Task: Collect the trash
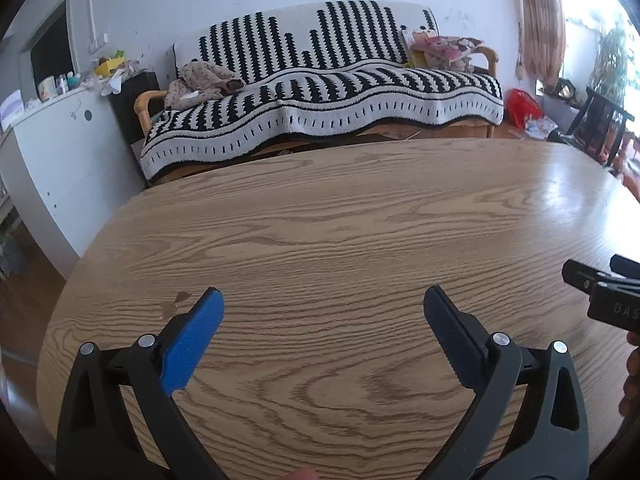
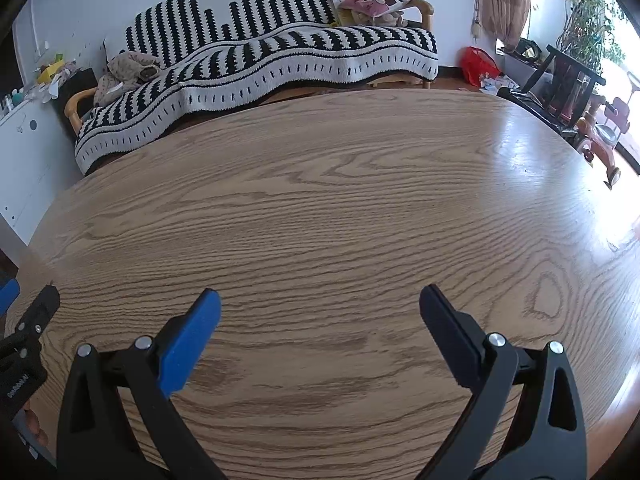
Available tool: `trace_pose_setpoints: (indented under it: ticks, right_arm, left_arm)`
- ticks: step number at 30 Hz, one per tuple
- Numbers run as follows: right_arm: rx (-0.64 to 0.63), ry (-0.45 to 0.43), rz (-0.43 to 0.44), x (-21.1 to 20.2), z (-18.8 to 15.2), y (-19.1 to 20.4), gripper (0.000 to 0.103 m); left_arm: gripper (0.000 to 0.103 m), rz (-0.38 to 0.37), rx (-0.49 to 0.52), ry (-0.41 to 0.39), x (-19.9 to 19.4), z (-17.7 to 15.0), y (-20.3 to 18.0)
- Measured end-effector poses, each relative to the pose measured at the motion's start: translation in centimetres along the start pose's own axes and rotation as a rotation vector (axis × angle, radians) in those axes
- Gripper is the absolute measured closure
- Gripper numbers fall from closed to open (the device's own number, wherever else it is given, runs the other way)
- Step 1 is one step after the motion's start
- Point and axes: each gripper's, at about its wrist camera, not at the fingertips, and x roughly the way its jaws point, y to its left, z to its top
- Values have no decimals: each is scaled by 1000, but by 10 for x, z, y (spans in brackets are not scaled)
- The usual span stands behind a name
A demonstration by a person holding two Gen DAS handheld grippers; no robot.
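Both tools [image 1: 323, 300] [image 2: 320, 300] agape over table [image 1: 340, 216]

White letters "DAS" show on the right gripper [image 1: 618, 304] body at the left wrist view's edge, while small white print on the left gripper [image 2: 20, 376] body is too blurred to read.

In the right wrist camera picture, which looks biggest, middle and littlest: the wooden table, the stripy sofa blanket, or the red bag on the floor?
1. Wooden table, filling most of the picture, though it is also nearest the camera.
2. Stripy sofa blanket, farther back, so it may be bigger than it looks.
3. Red bag, far away and by far the smallest.
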Motion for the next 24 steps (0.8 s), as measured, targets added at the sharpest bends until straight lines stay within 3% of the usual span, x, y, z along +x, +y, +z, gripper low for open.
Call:
trace_pose_setpoints:
  ticks: [10, 15, 20, 24]
  right_arm:
    - [1, 2, 0, 1, 0, 1, 7]
    - [2, 6, -1, 2, -2, 2, 7]
    - [3, 7, -1, 2, -2, 1, 7]
    - [2, 10, 1, 2, -2, 1, 7]
  left_arm:
    - [6, 0, -7, 6, -2, 2, -1]
    - [6, -35, -59, 27, 1, 2, 1]
    - [6, 5, -41, 34, 1, 1, -8]
    - [6, -40, -79, 54, 3, -1, -6]
